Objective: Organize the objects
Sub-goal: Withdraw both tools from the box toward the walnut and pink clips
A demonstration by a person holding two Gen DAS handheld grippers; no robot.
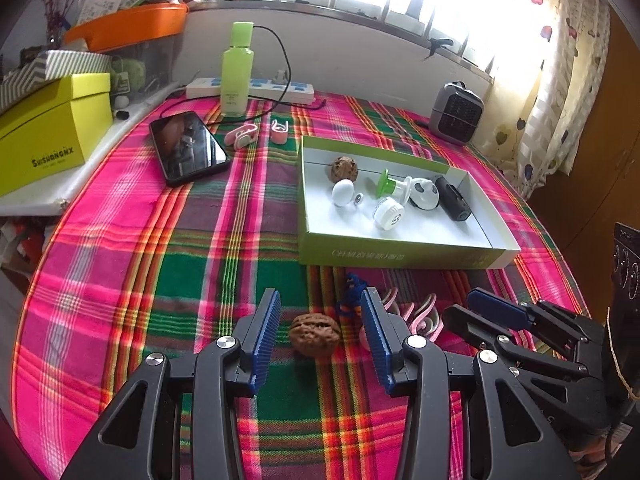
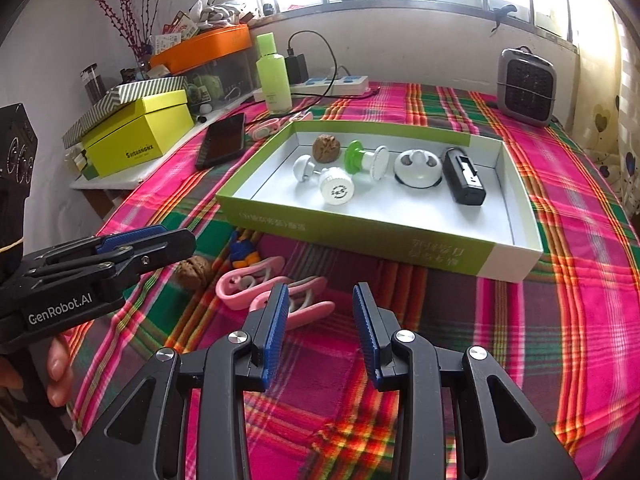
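Left gripper (image 1: 320,334): I hold it wide open, empty; walnut (image 1: 315,334) lies between its fingers
Right gripper (image 2: 320,328): parted, empty; pink clips (image 2: 256,286) just ahead-left

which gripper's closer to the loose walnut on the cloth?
Left. The left gripper is open with the loose walnut between its fingers. The right gripper, also open, sits off to the walnut's right, over the pink clips.

A brown wrinkled walnut (image 1: 315,334) lies low in the frame's centre on the plaid cloth. Right of it lie pink clips (image 2: 256,290) and a small blue figure (image 2: 243,253). The green-sided tray (image 1: 400,254), centre right, holds another walnut (image 1: 344,168) and small white, green and black items.
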